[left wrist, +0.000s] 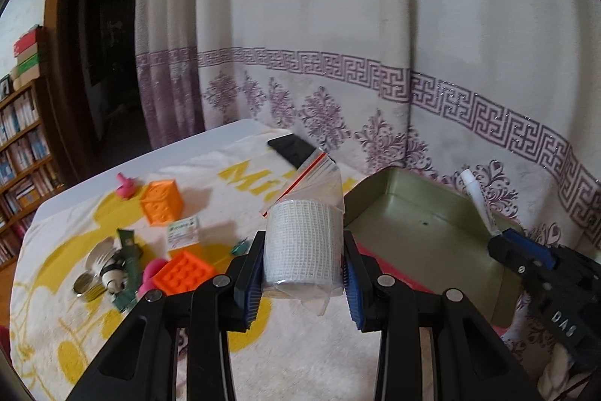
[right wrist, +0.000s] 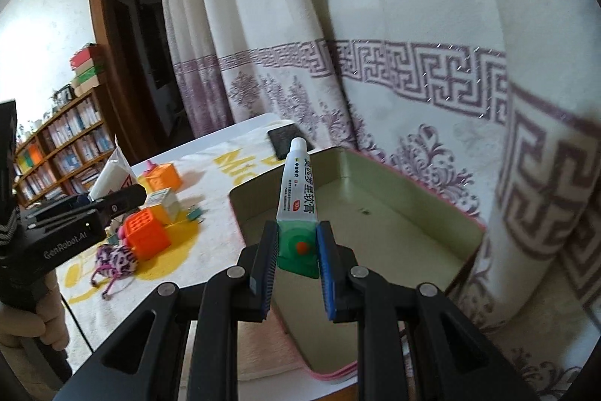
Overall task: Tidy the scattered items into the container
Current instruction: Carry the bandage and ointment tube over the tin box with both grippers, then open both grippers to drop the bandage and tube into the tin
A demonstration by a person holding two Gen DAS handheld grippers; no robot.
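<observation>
Pale curtains [left wrist: 375, 25] with a purple key-pattern border hang behind the worktop [left wrist: 233, 134], whose white-and-yellow cloth [left wrist: 210, 175] carries the scattered items at the left — two orange blocks [left wrist: 162, 202], a pink toy [left wrist: 126, 187], a shuttlecock [left wrist: 100, 255] and a small card [left wrist: 184, 231]. Left tongs [left wrist: 304, 282] are clenched on a bagged roll of white gauze [left wrist: 300, 243], held above the cloth just left of the open green tin [left wrist: 424, 224] at the right. Right tongs [right wrist: 297, 258] are clamped on the green crimped end of a white ointment tube [right wrist: 298, 183], cap upward, over the tin's near-left corner — its inside bare.
</observation>
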